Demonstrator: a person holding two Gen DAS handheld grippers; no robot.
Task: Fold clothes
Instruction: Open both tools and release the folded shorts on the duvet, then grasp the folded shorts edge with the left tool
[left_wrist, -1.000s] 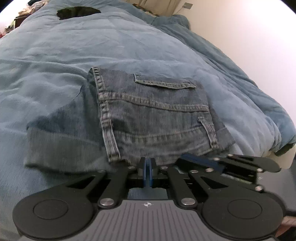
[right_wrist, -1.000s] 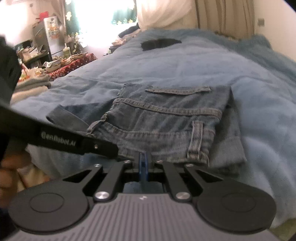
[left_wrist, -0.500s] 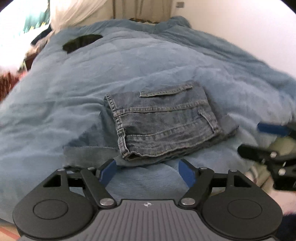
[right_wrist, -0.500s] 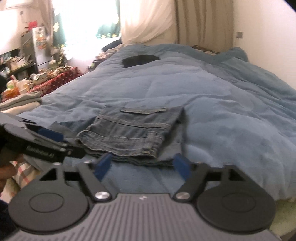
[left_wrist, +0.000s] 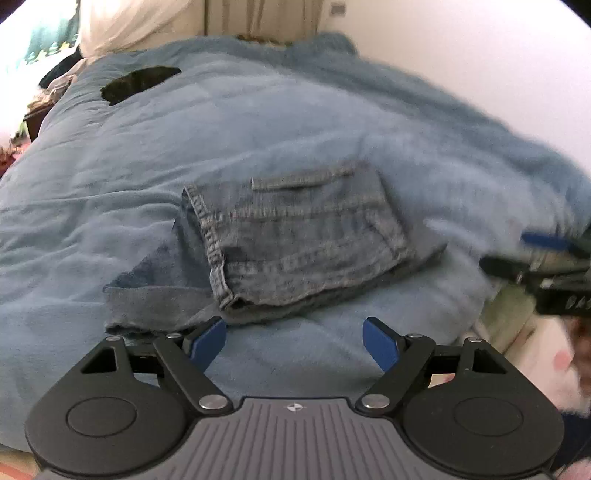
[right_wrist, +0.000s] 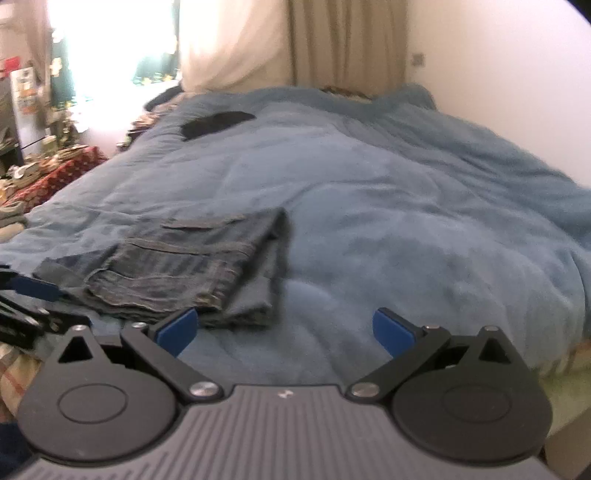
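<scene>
- Blue pads spread wide on your left gripper (left_wrist: 294, 341): a second ago they were pinched together at the near edge of the denim, and now the jaws are opening with nothing between them, only bare duvet.
- Same story on your right gripper (right_wrist: 286, 331): its jaws are opening too, as wide as they go, nothing held, and it sits back from the cloth it was clamped beside.
- You have let go on both sides, so I judge this fold as laid down and released; the bundle sits where you left it.
- Just past your fingertips, the folded jeans (left_wrist: 295, 240) lie flat on the blue duvet (left_wrist: 258, 122), near its front edge, a compact rectangle with the waistband and back pocket on top.
- The bundle's long axis runs across your view, left to right; the waistband edge faces your left in the left wrist view, and a darker under-layer sticks out there, untidy.
- That stray layer could want one more tuck, I reckon.
- Far up the bed, a dark garment (left_wrist: 138, 83) lies well apart from the jeans, maybe next in line.
</scene>
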